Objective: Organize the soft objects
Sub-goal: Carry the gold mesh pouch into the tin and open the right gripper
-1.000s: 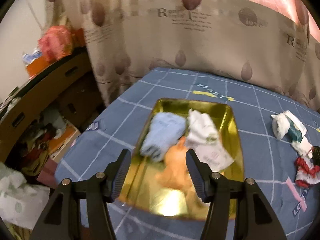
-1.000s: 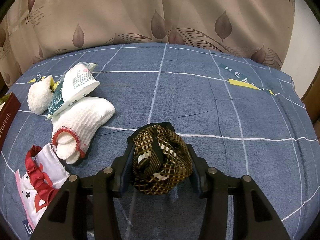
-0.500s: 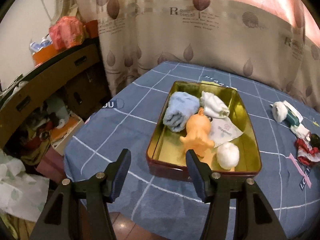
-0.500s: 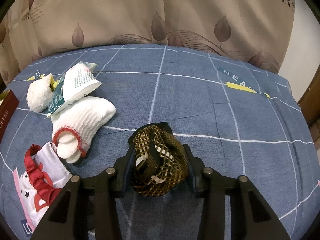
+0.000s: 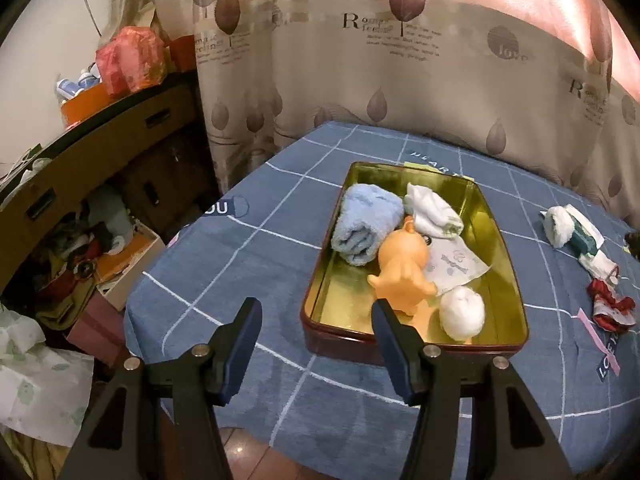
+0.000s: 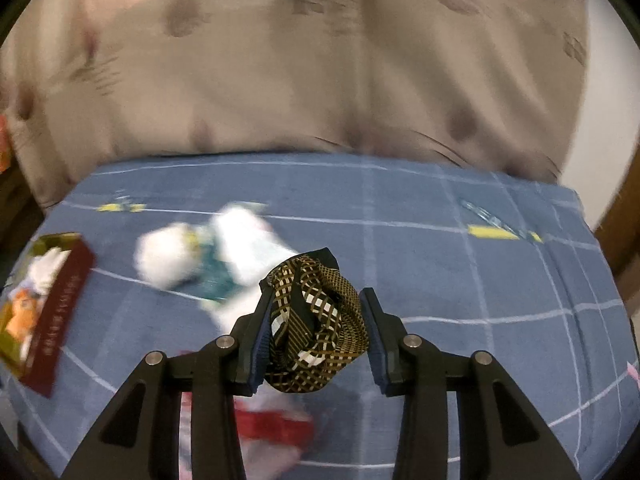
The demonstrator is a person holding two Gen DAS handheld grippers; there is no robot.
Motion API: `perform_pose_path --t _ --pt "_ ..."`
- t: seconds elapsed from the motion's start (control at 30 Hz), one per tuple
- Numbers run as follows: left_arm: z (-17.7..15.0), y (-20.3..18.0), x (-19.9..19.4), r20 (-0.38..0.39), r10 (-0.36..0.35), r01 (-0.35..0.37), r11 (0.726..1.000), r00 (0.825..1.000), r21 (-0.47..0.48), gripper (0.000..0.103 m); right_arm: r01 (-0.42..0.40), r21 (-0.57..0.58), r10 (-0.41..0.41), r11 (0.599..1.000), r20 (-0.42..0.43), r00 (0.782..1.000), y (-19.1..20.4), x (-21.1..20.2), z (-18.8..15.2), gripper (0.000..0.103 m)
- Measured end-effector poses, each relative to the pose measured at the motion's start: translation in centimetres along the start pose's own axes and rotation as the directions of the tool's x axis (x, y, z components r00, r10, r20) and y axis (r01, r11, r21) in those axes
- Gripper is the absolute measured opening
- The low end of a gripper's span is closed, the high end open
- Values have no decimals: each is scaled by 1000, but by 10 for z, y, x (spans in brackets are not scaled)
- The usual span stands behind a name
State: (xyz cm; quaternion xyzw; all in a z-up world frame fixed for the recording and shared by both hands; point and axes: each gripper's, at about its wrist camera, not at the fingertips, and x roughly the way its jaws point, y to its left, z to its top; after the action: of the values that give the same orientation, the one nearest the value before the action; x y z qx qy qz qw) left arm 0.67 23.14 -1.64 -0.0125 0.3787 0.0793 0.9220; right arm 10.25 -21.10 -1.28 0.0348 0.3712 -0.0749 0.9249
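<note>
The brown checked cloth (image 6: 316,324) is pinched between the fingers of the right gripper (image 6: 316,332) and now hangs clear above the blue tablecloth (image 6: 460,280) — a second ago it was lying on it. The right wrist view has swung and blurred, so the gold tin (image 6: 60,304) has come into sight at its left edge (the white socks and packet are smeared). The left gripper (image 5: 316,344) stands wide open and empty, having drawn back from over the tin (image 5: 496,240) to its near left corner; inside lie a blue towel roll (image 5: 366,228), an orange toy (image 5: 402,272) and a white ball (image 5: 462,312).
</note>
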Motion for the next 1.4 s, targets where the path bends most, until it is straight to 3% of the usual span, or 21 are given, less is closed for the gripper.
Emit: perform_pose_path --t 0.23,0.33,0.6,0.9,1.23,1.4 --pt "1 12 -3 6 24 -23 998 1000 -50 58 -175 -160 174 972 -20 985 101 -12 2 38" --pt "1 15 0 -11 52 -53 997 999 -64 58 -254 -213 250 943 -44 967 145 -15 -1 38" --pt "0 36 5 -47 38 -45 987 998 -156 58 -378 -307 370 874 -85 925 235 -18 -15 38" --pt "-2 49 10 -74 80 -94 974 994 -206 58 -436 -331 418 837 -126 900 289 -8 -21 38" --pt "-3 45 9 -66 135 -145 976 989 -165 58 -432 -314 407 845 -145 902 316 8 -20 39" --pt "-3 45 9 -64 129 -138 977 990 -160 58 -429 -312 401 848 -152 903 323 12 -19 47"
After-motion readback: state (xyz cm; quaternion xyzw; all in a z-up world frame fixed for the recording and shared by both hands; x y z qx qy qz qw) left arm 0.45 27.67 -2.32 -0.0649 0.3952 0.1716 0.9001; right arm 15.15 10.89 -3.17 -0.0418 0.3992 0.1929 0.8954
